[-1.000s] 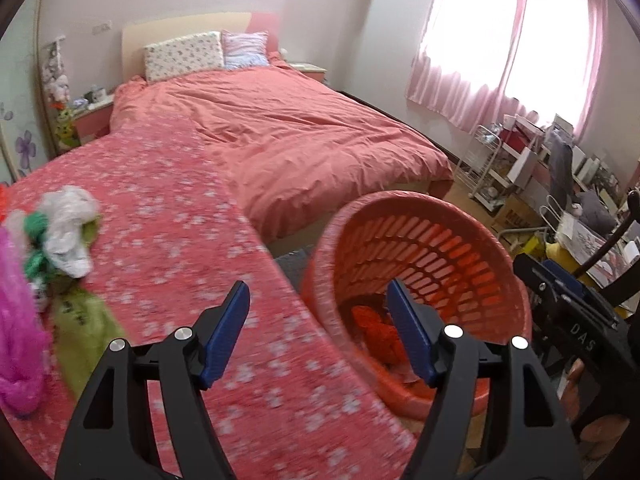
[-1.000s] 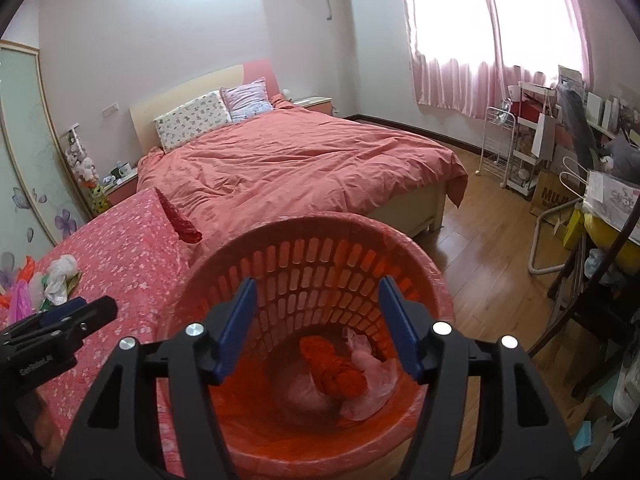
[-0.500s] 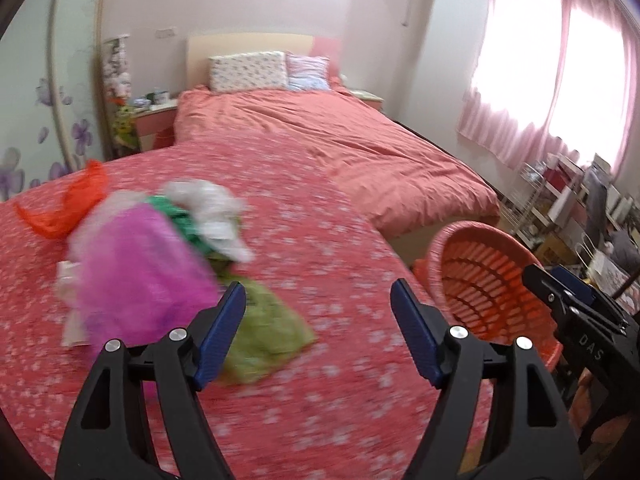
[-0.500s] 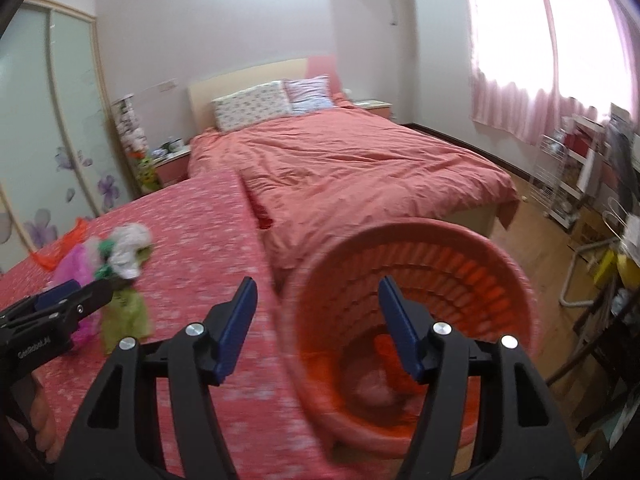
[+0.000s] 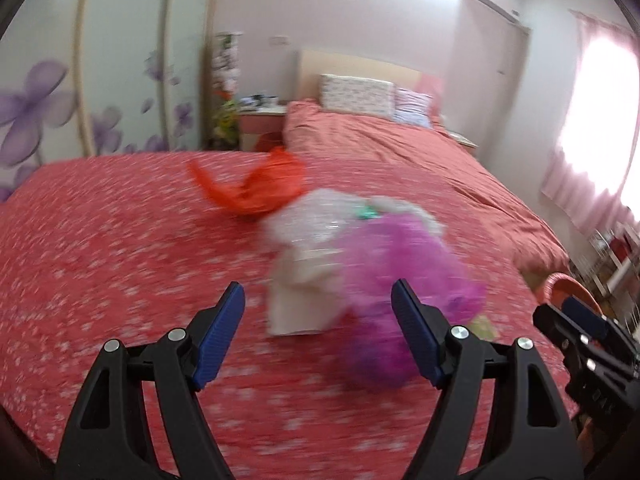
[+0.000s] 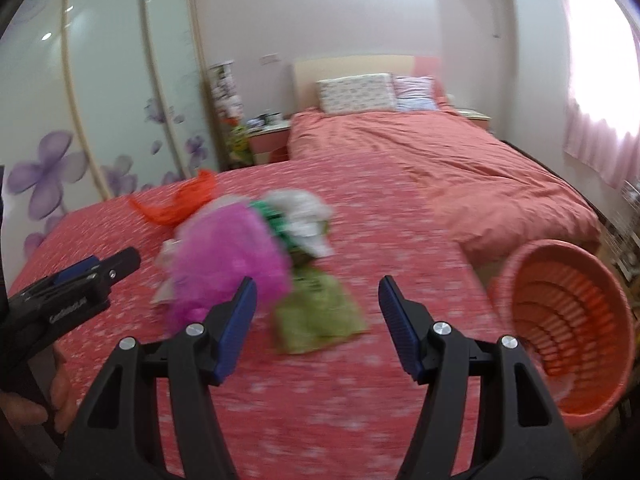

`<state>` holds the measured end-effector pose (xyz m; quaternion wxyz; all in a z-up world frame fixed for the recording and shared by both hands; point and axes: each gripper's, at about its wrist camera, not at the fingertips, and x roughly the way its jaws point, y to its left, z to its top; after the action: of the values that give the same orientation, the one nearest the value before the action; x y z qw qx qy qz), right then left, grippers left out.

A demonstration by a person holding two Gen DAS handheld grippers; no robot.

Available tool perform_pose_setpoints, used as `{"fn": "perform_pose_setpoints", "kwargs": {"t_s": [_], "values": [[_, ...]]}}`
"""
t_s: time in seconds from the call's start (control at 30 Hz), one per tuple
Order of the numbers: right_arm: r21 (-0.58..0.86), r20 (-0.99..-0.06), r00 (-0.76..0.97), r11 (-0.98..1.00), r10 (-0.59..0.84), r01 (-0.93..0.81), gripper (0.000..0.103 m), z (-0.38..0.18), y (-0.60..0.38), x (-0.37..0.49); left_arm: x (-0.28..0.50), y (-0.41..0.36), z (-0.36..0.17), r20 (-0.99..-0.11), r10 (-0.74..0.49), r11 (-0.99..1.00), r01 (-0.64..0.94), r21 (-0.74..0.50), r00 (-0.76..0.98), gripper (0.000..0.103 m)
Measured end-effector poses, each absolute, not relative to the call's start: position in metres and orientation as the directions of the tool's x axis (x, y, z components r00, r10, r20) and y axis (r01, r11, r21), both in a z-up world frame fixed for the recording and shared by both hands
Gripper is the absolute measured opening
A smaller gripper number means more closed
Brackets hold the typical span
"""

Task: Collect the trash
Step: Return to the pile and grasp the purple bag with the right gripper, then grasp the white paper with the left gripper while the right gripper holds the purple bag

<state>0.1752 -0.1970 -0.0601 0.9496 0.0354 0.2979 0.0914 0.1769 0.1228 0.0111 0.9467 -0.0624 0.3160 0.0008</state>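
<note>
A pile of trash lies on the red flowered cover (image 5: 100,240): a magenta bag (image 5: 404,280), a pale paper bag (image 5: 304,304), clear plastic (image 5: 316,220) and an orange bag (image 5: 260,188). My left gripper (image 5: 318,300) stands open and empty just short of the paper bag. In the right wrist view, my right gripper (image 6: 318,292) is open and empty in front of a green bag (image 6: 320,316), with the magenta bag (image 6: 228,256) and a white bag (image 6: 304,212) behind it. The orange basket (image 6: 568,320) stands at the right, off the cover's edge.
Behind the cover is a bed with a salmon quilt (image 6: 440,168) and pillows (image 6: 356,92). A nightstand (image 6: 268,136) and a flowered wardrobe (image 6: 100,100) are at the left, pink curtains (image 6: 600,120) at the right. A hand (image 6: 60,392) holds the left gripper (image 6: 116,264).
Both views have swung left, away from the basket and onto the trash pile on the red cover. Both grippers stay open and empty.
</note>
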Motion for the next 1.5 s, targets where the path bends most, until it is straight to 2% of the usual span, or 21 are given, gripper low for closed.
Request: {"fn": "perform_pose_setpoints", "kwargs": {"t_s": [0.17,0.43,0.53,0.7,0.73,0.8,0.9,0.97,1.2,1.5], "values": [[0.12,-0.585,0.772,0.968,0.248,-0.221,0.062,-0.072,-0.143,0.178,0.165,0.164,0.005,-0.611,0.009,0.984,-0.117,-0.137,0.792,0.075],[0.098,-0.61,0.764,0.976,0.212,-0.192,0.062,-0.088,-0.103,0.193,0.152,0.197,-0.009,-0.63,0.015,0.971,-0.162,-0.176,0.776,0.075],[0.085,-0.626,0.758,0.982,0.184,-0.168,0.071,-0.095,-0.094,0.202,0.15,0.203,-0.014,-0.637,0.011,0.969,-0.165,-0.183,0.771,0.075],[0.039,-0.671,0.73,0.988,0.134,-0.146,0.072,-0.111,-0.08,0.217,0.148,0.208,-0.019,-0.648,-0.002,0.964,-0.17,-0.203,0.761,0.075],[0.026,-0.677,0.725,0.989,0.124,-0.145,0.071,-0.114,-0.078,0.219,0.149,0.209,-0.02,-0.65,-0.006,0.964,-0.169,-0.206,0.76,0.075],[0.017,-0.68,0.724,0.989,0.121,-0.149,0.057,-0.117,-0.079,0.218,0.15,0.209,-0.021,-0.651,-0.01,0.965,-0.164,-0.207,0.759,0.075],[0.036,-0.677,0.723,0.987,0.142,-0.159,0.045,-0.114,-0.087,0.216,0.154,0.207,-0.023,-0.653,-0.015,0.967,-0.155,-0.202,0.757,0.075],[0.06,-0.671,0.723,0.985,0.162,-0.164,0.042,-0.11,-0.094,0.213,0.156,0.203,-0.025,-0.656,-0.021,0.968,-0.148,-0.2,0.754,0.075],[0.098,-0.617,0.763,0.981,0.192,-0.168,0.04,-0.086,-0.121,0.202,0.168,0.185,-0.025,-0.659,-0.056,0.974,-0.105,-0.202,0.75,0.075],[0.112,-0.566,0.813,0.99,0.138,-0.09,0.04,-0.066,-0.171,0.195,0.196,0.144,-0.015,-0.649,-0.088,0.981,-0.049,-0.19,0.756,0.08]]}}
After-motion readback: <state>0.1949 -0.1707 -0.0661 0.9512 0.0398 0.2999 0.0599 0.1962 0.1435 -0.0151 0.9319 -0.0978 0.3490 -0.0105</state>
